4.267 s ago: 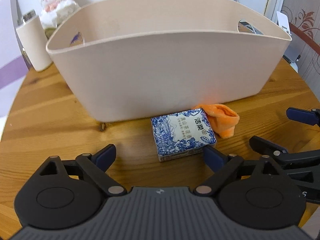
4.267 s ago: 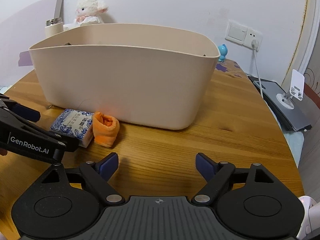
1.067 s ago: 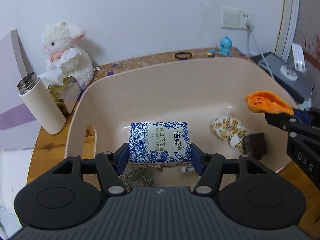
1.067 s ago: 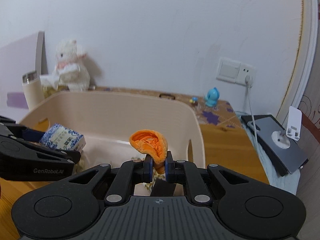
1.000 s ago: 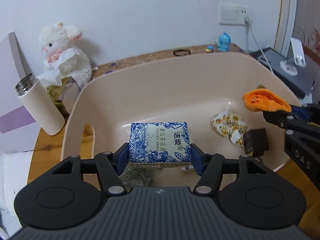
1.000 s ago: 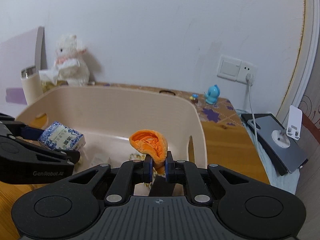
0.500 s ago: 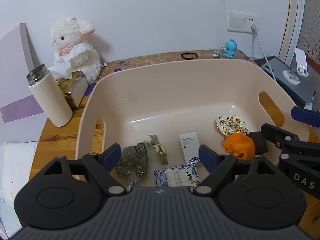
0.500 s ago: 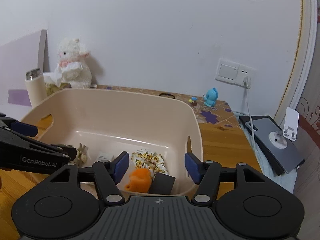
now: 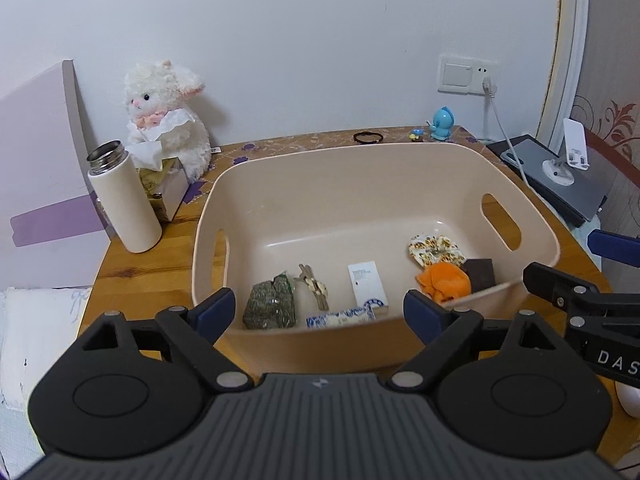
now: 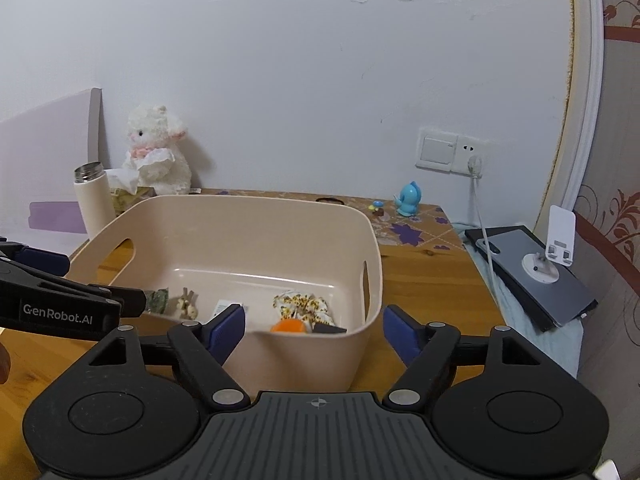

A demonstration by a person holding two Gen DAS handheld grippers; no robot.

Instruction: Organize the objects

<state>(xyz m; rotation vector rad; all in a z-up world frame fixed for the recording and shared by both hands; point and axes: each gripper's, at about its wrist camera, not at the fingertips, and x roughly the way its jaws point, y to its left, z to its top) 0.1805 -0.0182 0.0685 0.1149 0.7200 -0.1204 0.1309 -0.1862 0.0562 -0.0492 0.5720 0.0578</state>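
Holding both tools above the near wall of the beige bin [image 9: 532, 216], you have your left gripper [image 9: 316, 312] spread wide with nothing between its pads; its jaws have just been opening. Your right gripper [image 10: 314, 330] is likewise parted and empty, its jaws also having just been opening. Inside the bin, the blue-and-white tissue pack [image 9: 340, 317] lies at the 6 o'clock edge of the floor, partly hidden by the near wall. The orange cloth [image 9: 444, 282] rests at about 4 o'clock, touching a dark square block [image 9: 480, 271] and just below a floral fabric piece [image 9: 434, 249]. A small white box [image 9: 366, 282] sits near the centre, with a green packet [image 9: 272, 302] at 7 o'clock. On the wooden surface [image 9: 160, 256], a white flask [image 9: 124, 200] stands at 9 o'clock from the bin.
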